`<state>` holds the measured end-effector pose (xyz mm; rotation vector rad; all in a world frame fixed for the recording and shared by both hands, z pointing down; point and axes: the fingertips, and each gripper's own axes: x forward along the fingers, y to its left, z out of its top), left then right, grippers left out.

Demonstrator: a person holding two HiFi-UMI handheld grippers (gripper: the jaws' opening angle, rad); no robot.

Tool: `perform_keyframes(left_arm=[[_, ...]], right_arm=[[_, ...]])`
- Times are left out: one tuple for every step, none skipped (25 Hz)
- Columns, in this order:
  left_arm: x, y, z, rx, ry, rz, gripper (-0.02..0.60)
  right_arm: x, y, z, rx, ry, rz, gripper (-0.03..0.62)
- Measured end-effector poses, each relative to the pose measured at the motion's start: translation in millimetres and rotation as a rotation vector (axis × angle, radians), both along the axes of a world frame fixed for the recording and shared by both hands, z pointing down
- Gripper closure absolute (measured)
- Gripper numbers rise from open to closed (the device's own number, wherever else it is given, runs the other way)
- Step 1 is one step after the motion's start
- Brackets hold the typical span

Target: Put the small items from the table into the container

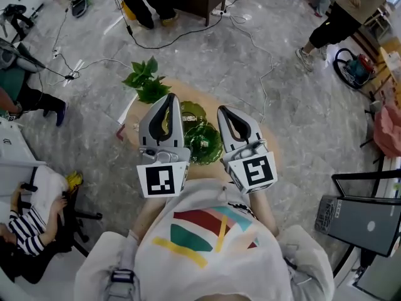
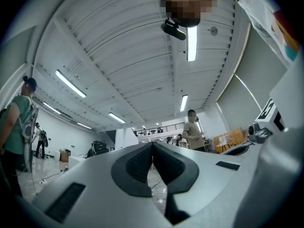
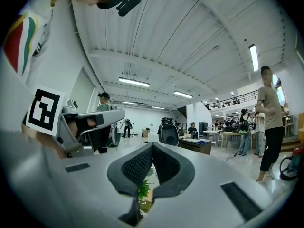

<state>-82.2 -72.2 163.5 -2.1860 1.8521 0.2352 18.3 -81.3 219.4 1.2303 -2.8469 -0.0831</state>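
Note:
In the head view both grippers are held side by side above a small round wooden table [image 1: 210, 100]. My left gripper [image 1: 168, 99] is shut with nothing in it, and its pads meet at the tip in the left gripper view [image 2: 152, 144]. My right gripper [image 1: 223, 110] is also shut and empty, its tips together in the right gripper view [image 3: 152, 146]. Between and below them lies a green glass container [image 1: 203, 144], partly hidden by the grippers. No small items show on the table.
A leafy green plant [image 1: 148, 80] stands at the table's far left, and its leaves show under the right jaws [image 3: 141, 189]. Cables [image 1: 250, 39] run over the marble floor. A seated person [image 1: 25, 231] is at the left, a computer case [image 1: 360, 221] at the right.

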Motion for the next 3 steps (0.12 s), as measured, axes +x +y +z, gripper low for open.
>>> perform_keyframes(left_arm=[[-0.3, -0.6, -0.2, 0.002, -0.002, -0.001, 0.572], [-0.6, -1.2, -0.2, 0.002, -0.004, -0.001, 0.572], [-0.9, -1.8, -0.2, 0.003, -0.006, -0.002, 0.572]], right_arm=[[-0.4, -0.8, 0.0, 0.001, -0.002, 0.0, 0.58], [-0.9, -1.6, -0.2, 0.002, -0.003, -0.001, 0.58], [-1.4, -2.4, -0.4, 0.003, -0.005, -0.002, 0.58]])
